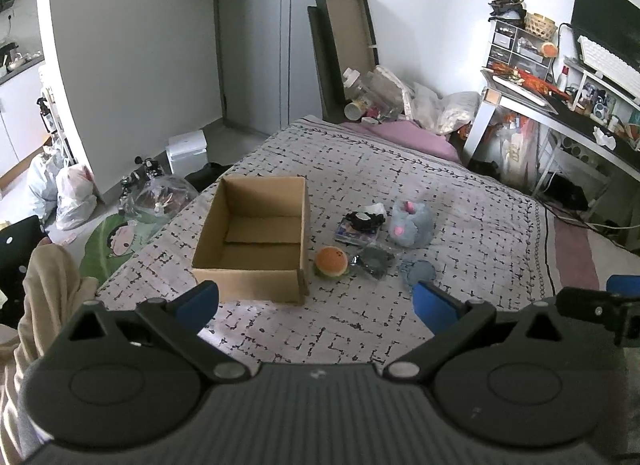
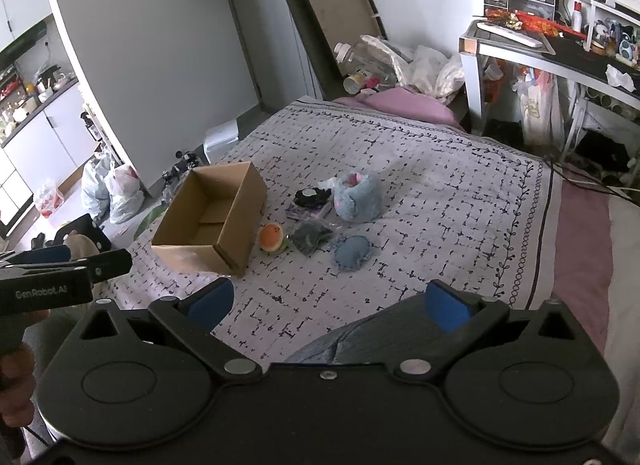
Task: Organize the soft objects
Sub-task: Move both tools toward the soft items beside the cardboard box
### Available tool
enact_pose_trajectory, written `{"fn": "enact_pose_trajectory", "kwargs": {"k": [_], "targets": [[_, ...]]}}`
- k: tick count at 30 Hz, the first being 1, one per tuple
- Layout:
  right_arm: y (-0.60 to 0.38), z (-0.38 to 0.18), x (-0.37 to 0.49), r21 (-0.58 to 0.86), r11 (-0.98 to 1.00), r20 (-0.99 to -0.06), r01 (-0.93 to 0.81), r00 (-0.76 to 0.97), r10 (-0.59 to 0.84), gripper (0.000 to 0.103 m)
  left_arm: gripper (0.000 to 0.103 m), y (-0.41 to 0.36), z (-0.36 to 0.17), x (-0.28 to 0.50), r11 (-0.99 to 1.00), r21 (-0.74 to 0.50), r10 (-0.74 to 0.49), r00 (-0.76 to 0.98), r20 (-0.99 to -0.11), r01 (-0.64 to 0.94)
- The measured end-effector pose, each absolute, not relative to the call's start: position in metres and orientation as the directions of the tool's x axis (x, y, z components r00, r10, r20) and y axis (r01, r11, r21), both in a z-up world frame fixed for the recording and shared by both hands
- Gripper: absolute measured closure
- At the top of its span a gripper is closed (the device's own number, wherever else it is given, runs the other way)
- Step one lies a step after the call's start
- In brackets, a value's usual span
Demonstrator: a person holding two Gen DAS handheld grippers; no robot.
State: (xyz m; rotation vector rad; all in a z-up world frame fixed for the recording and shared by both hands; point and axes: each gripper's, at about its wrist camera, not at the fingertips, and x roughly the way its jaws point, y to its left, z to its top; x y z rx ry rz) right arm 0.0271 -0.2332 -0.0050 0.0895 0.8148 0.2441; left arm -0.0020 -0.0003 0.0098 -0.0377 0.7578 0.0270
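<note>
Bed [image 1: 460, 201] under a patterned quilt, a cardboard box [image 1: 256, 241] on it, top open, nothing inside. Just right of the box, a cluster of soft things: burger plush [image 1: 331, 261] nearly touching the box's near corner, grey pouch [image 1: 374, 261] beside that, blue denim pad [image 2: 352, 253] further right. Behind these, a black-and-white item on a flat packet [image 1: 358, 227], then a grey-blue plush [image 1: 412, 223] with pink patches, upright. All apart from both tools.

Left gripper [image 1: 316, 301] low over the quilt's near edge, blue pads spread wide, grasping nothing. Right gripper [image 2: 328, 301] likewise spread and bare, above a grey-clad knee [image 2: 352, 341]. Seen in the right view at far left: the left tool from the side, a hand [image 2: 16, 381] on its handle.

Desk [image 1: 560, 105] cluttered at the right; pink pillow [image 1: 404, 135] at the bed's far end.
</note>
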Motion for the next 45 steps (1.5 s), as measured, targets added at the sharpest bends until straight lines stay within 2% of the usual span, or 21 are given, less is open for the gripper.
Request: {"fn": "enact_pose_trajectory", "kwargs": {"k": [23,45], "targets": [[-0.242,-0.001,0.025,0.175,0.97,-0.697,-0.167,0.675,0.242,0.0,0.0,0.001,0.019,-0.008,0.999,-0.035,0.004,0.756,-0.654,-0.035],[-0.245,0.006,0.018,0.165,0.971,-0.636,-0.176,0.733,0.241,0.0,0.0,-0.01,0.027,-0.018,0.999,-0.046,-0.034,0.786,-0.617,0.008]]}}
